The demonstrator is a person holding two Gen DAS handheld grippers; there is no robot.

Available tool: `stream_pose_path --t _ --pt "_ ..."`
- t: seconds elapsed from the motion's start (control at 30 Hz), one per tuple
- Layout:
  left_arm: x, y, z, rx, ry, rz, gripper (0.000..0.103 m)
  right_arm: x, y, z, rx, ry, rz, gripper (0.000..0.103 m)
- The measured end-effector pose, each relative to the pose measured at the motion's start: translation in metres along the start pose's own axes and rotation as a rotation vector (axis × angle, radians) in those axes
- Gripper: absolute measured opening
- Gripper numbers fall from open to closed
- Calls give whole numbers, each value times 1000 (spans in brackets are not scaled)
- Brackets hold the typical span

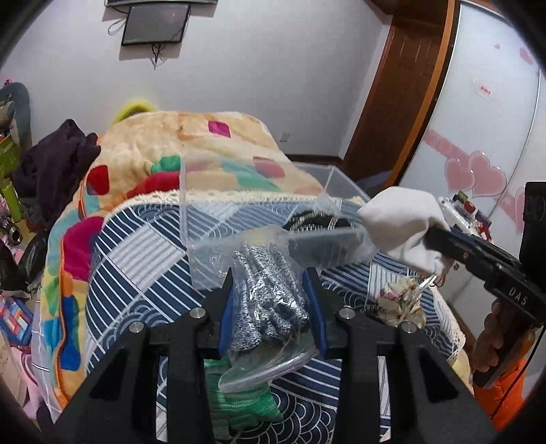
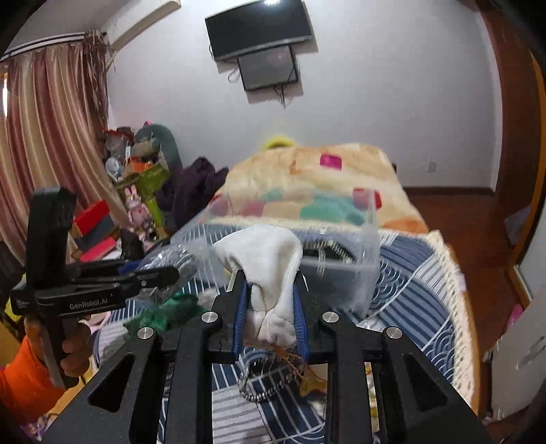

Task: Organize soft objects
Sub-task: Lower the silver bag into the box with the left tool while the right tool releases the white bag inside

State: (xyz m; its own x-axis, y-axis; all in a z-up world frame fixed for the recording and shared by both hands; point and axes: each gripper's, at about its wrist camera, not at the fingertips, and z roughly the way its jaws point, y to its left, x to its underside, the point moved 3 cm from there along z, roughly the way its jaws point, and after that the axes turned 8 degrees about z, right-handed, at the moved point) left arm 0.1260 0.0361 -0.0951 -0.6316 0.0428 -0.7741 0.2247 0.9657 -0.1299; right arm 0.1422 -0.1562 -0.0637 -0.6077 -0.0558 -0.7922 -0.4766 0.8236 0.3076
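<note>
The left gripper (image 1: 273,297) is closed on a clear bag of silver-grey knit (image 1: 269,300), pinched between its blue pads; the bag's long axis runs away from the camera, its far end pointing at the clear plastic box (image 1: 211,246), its near end hanging below the fingers. The right gripper (image 2: 271,300) is closed on a white sock (image 2: 269,263), held upright, its rounded end raised toward the box (image 2: 372,239) and its bunched end drooping below the pads. In the left wrist view the sock (image 1: 399,218) is seen to the right, at the box's right rim. Something dark lies inside the box. A green knit piece (image 1: 245,406) lies on the bed under the left gripper, and a floral cloth (image 1: 402,300) under the right one. The surface is a bed with a blue-and-white patterned cover (image 1: 136,259); beyond it a beige blanket with coloured patches (image 1: 191,136) is heaped. On the far white wall a dark screen (image 2: 262,30) is mounted; striped curtains (image 2: 51,136) hang at the left, and a wooden door frame (image 1: 402,95) stands at the right.
</note>
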Motion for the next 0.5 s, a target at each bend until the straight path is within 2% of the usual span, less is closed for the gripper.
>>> stream_pose_path --t 0.23,0.5 --pt "-26 8 -12 -42 -66 -3 37 -29 8 -8 11 -93 -14 22" --pt "-53 15 -1 -90 -85 7 37 -61 16 7 49 -154 -28 22"
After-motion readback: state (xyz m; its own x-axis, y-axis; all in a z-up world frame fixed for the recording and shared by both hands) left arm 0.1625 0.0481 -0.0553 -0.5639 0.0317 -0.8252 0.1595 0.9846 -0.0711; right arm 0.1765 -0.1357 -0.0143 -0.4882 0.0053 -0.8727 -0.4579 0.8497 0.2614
